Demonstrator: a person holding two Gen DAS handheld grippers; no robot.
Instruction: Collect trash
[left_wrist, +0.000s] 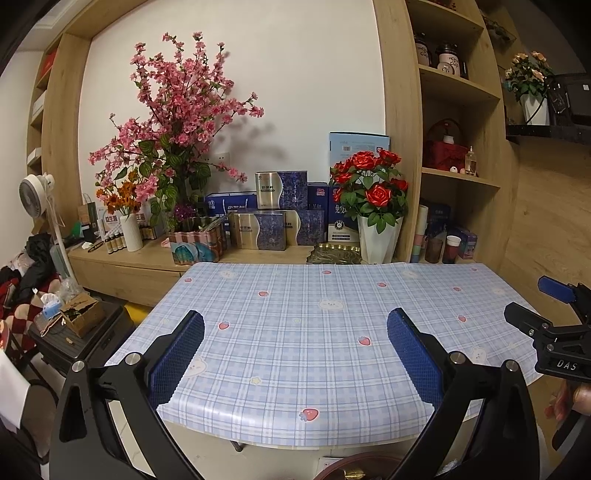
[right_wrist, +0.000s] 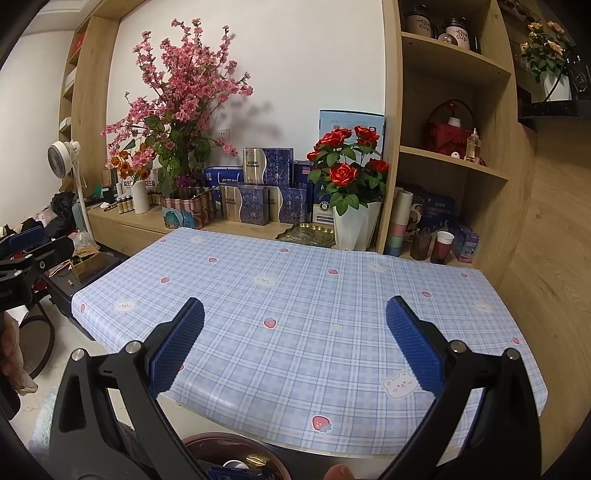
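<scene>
Hovering wide open and empty, the left gripper and right gripper face a bare blue plaid tablecloth. No trash lies ahead of either claw; below the right one, a round brown bin already holds scraps. Best scan the table edges before retreating.

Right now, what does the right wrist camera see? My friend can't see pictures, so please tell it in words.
The right gripper is open and empty above a table with a blue checked cloth. Below the table's near edge a round bin holds some things. Behind the table stand red roses in a white pot.
</scene>
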